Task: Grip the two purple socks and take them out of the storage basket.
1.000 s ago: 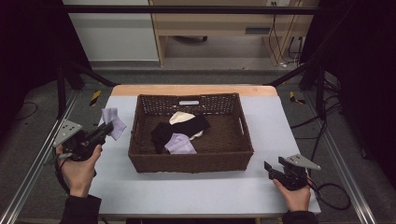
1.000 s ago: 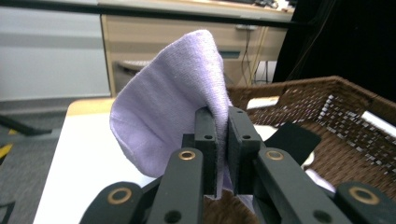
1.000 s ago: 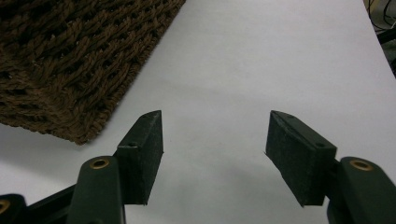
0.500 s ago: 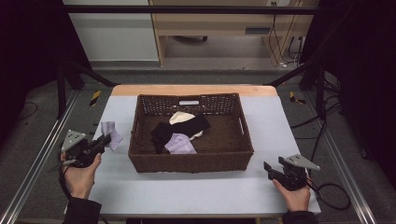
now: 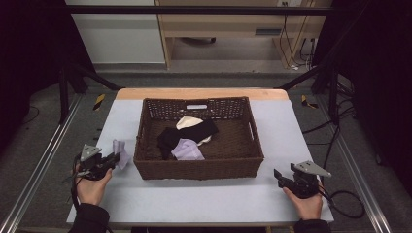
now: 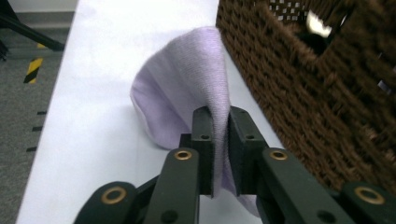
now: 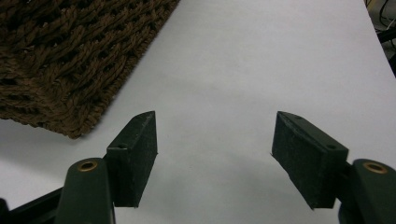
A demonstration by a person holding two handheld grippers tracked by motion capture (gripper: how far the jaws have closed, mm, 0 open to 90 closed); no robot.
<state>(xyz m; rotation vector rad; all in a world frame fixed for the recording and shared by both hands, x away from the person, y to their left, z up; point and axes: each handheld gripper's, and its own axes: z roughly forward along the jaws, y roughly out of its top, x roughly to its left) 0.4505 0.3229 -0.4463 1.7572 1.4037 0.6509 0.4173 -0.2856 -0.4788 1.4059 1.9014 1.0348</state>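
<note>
A brown wicker basket (image 5: 145, 145) stands mid-table and holds a black cloth (image 5: 189, 133), a cream cloth (image 5: 187, 121) and a lilac cloth (image 5: 187, 150). Left of the basket, my left gripper (image 5: 115, 158) is shut on a lilac cloth (image 5: 120, 153), low over the table. In the left gripper view that cloth (image 6: 187, 88) is pinched between the jaws of the left gripper (image 6: 220, 140) and bulges forward beside the basket wall (image 6: 317, 88). My right gripper (image 5: 278, 175) rests at the table's front right, open, with nothing between its fingers (image 7: 133, 149); the basket corner (image 7: 56, 70) lies ahead to its left.
The table is covered in a white sheet (image 5: 209, 199) with a wooden strip along its far edge (image 5: 194, 93). Metal frame rails (image 5: 43, 160) run down both sides. A cable (image 5: 347, 204) trails off the right gripper over the table edge.
My left gripper has come down and toward the near left with the lilac cloth, from beside the basket's far left to low over the table. The right gripper has stayed put.
</note>
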